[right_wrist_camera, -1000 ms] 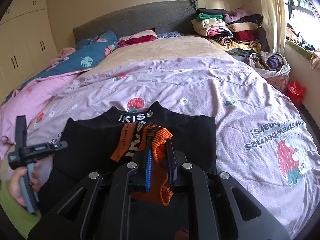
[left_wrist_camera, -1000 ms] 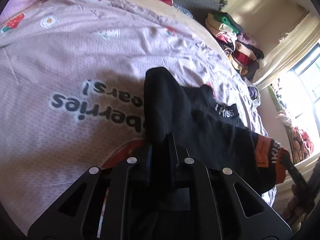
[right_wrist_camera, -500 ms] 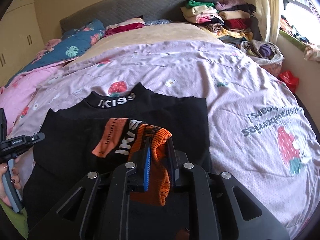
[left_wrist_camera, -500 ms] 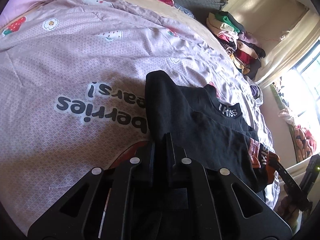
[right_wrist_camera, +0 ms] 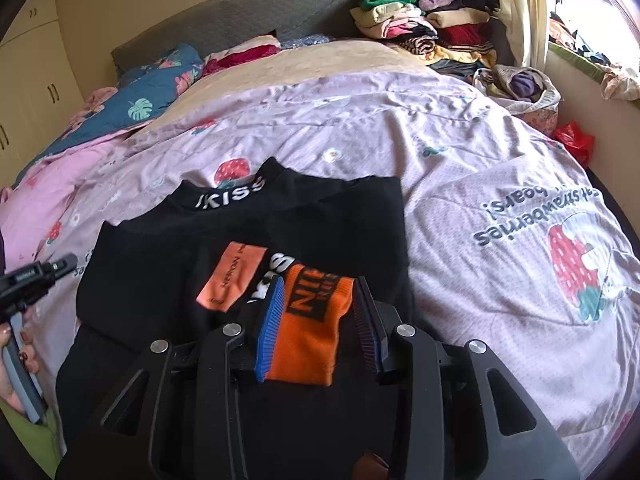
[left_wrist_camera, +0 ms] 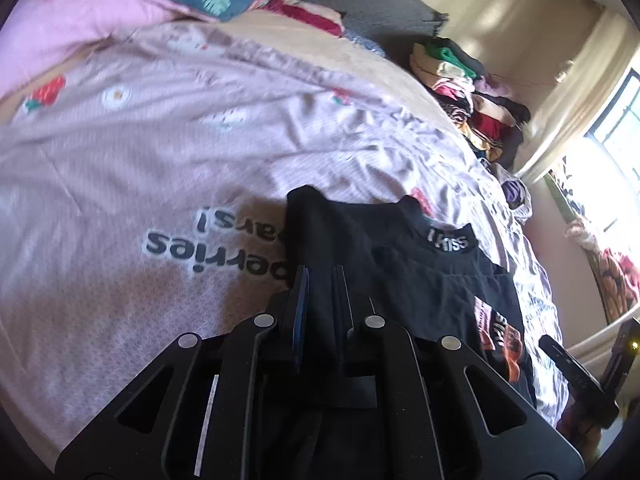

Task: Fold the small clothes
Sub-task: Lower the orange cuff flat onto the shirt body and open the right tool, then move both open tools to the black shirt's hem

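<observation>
Bed, lilac strawberry-print quilt [right_wrist_camera: 460,152] | black knit top with orange cuff [right_wrist_camera: 240,248] flat on quilt | right gripper [right_wrist_camera: 318,304] opening, cuff between jaws | left gripper [left_wrist_camera: 320,292] pinching top's black edge | folded-clothes pile [right_wrist_camera: 432,28] beyond top

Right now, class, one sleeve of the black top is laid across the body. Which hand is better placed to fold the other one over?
The left. The left gripper is shut on the unfolded black sleeve. The right gripper is opening around the orange cuff, already lying on the black top.
</observation>
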